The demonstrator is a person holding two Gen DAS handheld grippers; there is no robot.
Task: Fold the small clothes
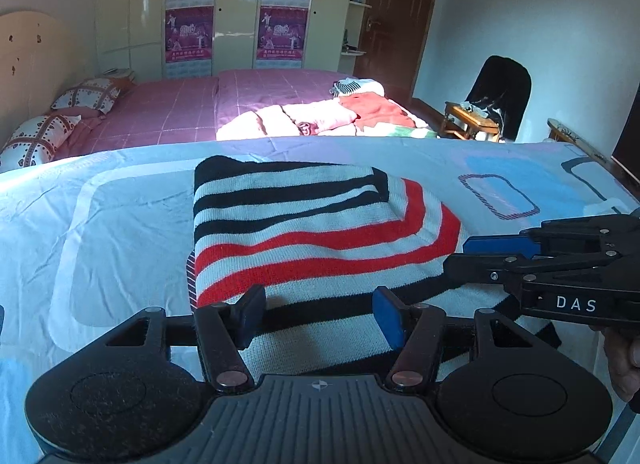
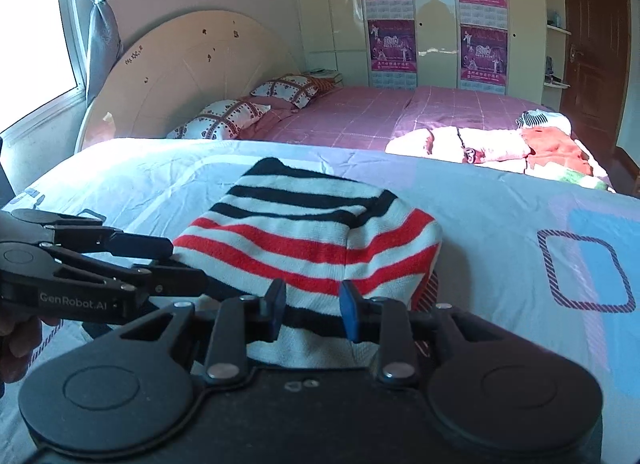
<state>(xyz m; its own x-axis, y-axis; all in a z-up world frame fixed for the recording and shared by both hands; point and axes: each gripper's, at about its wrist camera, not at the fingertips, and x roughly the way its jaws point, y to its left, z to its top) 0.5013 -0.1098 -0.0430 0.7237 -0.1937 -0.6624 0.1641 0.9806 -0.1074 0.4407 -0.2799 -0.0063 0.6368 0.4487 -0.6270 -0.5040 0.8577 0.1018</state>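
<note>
The striped knit garment [image 1: 312, 232] is seen already folded into a compact stack on the light blue bed sheet [image 1: 120, 215]. Left gripper [image 1: 318, 316] and right gripper [image 2: 312, 306] are both held wide, empty, at its near edge. Little folding is judged left.

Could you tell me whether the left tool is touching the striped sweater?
Cannot tell: in the left wrist view the left tool stands open over the striped sweater, but neither view plainly shows contact or a gap.

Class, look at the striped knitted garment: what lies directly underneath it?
The striped garment rests on a pale blue patterned sheet, which shows all around it. A folded layer lies on its top. Whatever sits between the layers or beneath its middle is covered.
</note>
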